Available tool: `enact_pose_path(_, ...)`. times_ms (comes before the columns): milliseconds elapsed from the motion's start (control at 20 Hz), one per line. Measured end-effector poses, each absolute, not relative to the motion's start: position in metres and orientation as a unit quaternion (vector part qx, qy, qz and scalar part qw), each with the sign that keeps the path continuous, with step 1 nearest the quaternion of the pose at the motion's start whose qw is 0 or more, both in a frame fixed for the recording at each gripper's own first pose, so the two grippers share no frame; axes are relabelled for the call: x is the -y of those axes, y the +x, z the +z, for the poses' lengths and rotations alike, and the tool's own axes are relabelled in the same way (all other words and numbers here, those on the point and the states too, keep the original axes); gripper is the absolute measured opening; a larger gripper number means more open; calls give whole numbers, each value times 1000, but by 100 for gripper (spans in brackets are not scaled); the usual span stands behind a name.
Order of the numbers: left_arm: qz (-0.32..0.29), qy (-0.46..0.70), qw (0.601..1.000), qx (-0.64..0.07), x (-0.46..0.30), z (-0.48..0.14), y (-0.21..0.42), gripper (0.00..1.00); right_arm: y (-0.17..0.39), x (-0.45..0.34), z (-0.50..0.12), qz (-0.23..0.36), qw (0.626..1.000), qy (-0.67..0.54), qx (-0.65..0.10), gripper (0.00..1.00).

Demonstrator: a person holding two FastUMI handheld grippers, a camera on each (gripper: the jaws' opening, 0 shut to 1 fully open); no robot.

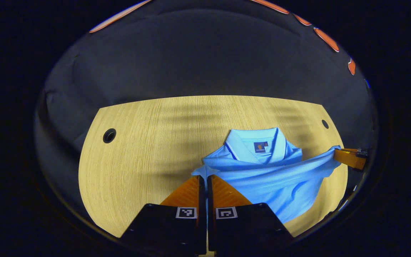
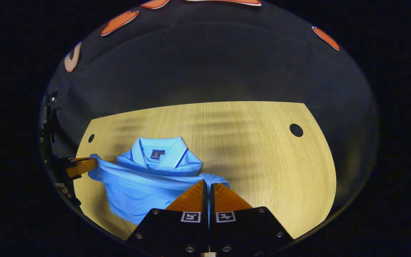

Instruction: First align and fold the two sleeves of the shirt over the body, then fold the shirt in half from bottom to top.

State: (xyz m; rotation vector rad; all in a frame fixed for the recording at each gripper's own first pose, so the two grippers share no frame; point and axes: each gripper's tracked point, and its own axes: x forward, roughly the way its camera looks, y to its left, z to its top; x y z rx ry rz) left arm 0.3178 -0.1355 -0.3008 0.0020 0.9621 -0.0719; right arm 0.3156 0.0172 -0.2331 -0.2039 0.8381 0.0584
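Nearest the lens in the left gripper view, the left claw point(image 1: 206, 182) points toward twelve o'clock with its two fingers pressed almost together, clenched on a corner of the light blue shirt point(image 1: 269, 178). From that pinch the cloth runs in a taut band toward three o'clock, where the right claw point(image 1: 348, 157) grips the opposite end of the same edge at the rim of the view.

In the right gripper view the right claw point(image 2: 207, 187) likewise stands with its fingers nearly closed on a bunch of shirt point(image 2: 145, 182) fabric, and the left claw point(image 2: 82, 165) shows at nine o'clock, holding the far end.

Between the two claws the stretched edge is raised off the wooden counter point(image 1: 148, 150), while the collar point(image 1: 255, 142) lies flat on the wood past it, toward twelve o'clock, with a small dark label inside. Below the taut band, loose cloth hangs toward the counter's near edge. A round hole point(image 1: 109, 135) sits in the counter at ten o'clock, well apart from the shirt.
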Motion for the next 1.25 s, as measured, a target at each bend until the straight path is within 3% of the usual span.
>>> enact_pose_path(100, -19, -10, 883, -469, 133, -323, 325, 9, 335, -12, -242, 20, 918, -128, -374, 6)
enact_pose_path(200, -13, -19, 885, -466, 129, -324, 326, 12, 324, -14, -237, 27, 914, -127, -383, 18)
enact_pose_path(250, -8, -14, 887, -462, 125, -324, 325, 41, 323, -16, -238, 30, 915, -124, -383, 25)
enact_pose_path(350, 6, 1, 903, -429, 109, -299, 327, 99, 314, -18, -221, 31, 924, -111, -366, 81)
enact_pose_path(450, 25, 10, 925, -379, 94, -255, 322, 99, 303, -19, -200, 31, 931, -100, -350, 99)
enact_pose_path(950, 31, 33, 988, -150, 73, -31, 211, 99, 207, -27, -37, 52, 982, -63, -168, 99)
enact_pose_path(1250, 9, 35, 995, -90, 104, 15, 152, 99, 145, -17, 11, 50, 992, -70, -87, 98)
